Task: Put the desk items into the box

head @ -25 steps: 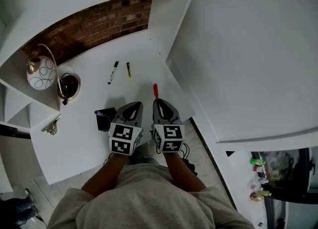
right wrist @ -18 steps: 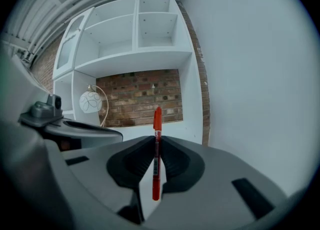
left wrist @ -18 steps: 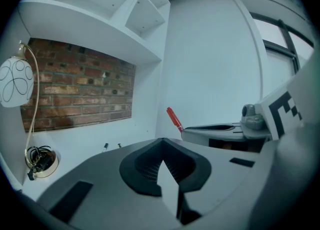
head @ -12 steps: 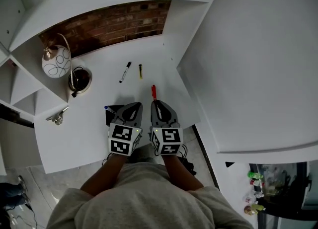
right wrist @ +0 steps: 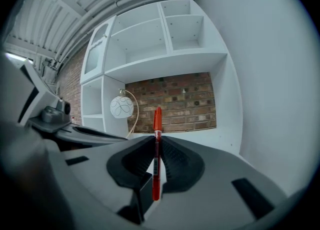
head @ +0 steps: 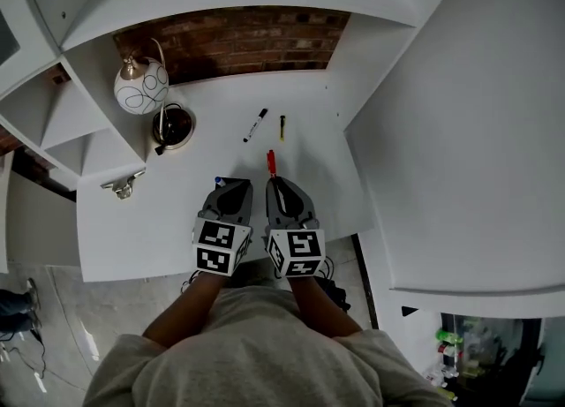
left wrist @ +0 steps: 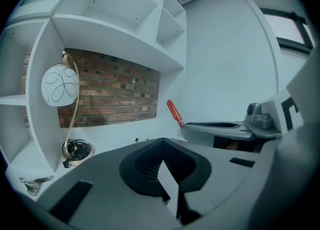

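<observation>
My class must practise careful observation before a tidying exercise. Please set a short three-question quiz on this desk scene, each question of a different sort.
1. True or false: the right gripper is shut on a red pen.
2. What lies loose on the desk? A) a book B) a black marker and a yellow pen C) a banana
3. Fill in: the wall behind the desk is made of ___.

Key: 1 true; 2 B; 3 brick.

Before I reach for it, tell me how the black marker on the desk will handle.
The marker looks slim and straight, so it is probably stiff and light. It lies flat on the smooth desk, and its barrel seems round, so a sideways nudge would likely roll it.
</observation>
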A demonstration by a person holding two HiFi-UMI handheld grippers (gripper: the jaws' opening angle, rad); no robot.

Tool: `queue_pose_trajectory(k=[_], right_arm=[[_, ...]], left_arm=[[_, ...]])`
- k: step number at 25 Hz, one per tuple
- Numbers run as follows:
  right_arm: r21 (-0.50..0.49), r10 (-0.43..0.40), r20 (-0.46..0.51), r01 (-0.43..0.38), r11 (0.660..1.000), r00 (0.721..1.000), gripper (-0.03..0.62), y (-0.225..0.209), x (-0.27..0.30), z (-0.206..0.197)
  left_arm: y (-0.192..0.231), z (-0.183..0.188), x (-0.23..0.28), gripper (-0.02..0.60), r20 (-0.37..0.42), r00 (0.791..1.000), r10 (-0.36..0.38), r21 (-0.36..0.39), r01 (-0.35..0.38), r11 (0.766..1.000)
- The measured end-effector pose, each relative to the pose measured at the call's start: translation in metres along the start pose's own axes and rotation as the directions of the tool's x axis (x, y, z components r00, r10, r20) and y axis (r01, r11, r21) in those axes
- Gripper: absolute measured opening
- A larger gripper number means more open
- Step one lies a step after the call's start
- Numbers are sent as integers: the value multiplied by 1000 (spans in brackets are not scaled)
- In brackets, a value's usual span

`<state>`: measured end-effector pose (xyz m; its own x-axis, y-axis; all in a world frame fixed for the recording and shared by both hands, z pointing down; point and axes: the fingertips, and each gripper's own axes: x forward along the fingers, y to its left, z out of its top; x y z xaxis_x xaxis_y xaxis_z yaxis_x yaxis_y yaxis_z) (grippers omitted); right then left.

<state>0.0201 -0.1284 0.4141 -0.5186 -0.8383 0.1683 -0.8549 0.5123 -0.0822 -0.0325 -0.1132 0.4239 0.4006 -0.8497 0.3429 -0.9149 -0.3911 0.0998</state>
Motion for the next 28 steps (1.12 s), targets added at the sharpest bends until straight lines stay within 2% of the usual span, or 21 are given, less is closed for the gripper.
queue_pose_trajectory(k=[8, 17, 23, 28], right_arm=[[-1, 86, 25, -86, 996, 996, 52, 36, 14, 4], [-20, 137, 24, -137, 990, 990, 52, 62, 37, -5], [-55, 165, -3, -165, 985, 986, 52, 74, 57, -27], [-98, 187, -64, -193, 976, 980, 52, 84, 68, -46]], left_arm=[[32, -8, -28, 5, 2, 997, 83, -27, -83, 996], [60, -20, -55, 5, -7, 988, 157, -56, -157, 986], [75, -28, -66, 5, -17, 982, 188, -74, -189, 979], [87, -34, -71, 5, -28, 977, 213, -106, -215, 971]])
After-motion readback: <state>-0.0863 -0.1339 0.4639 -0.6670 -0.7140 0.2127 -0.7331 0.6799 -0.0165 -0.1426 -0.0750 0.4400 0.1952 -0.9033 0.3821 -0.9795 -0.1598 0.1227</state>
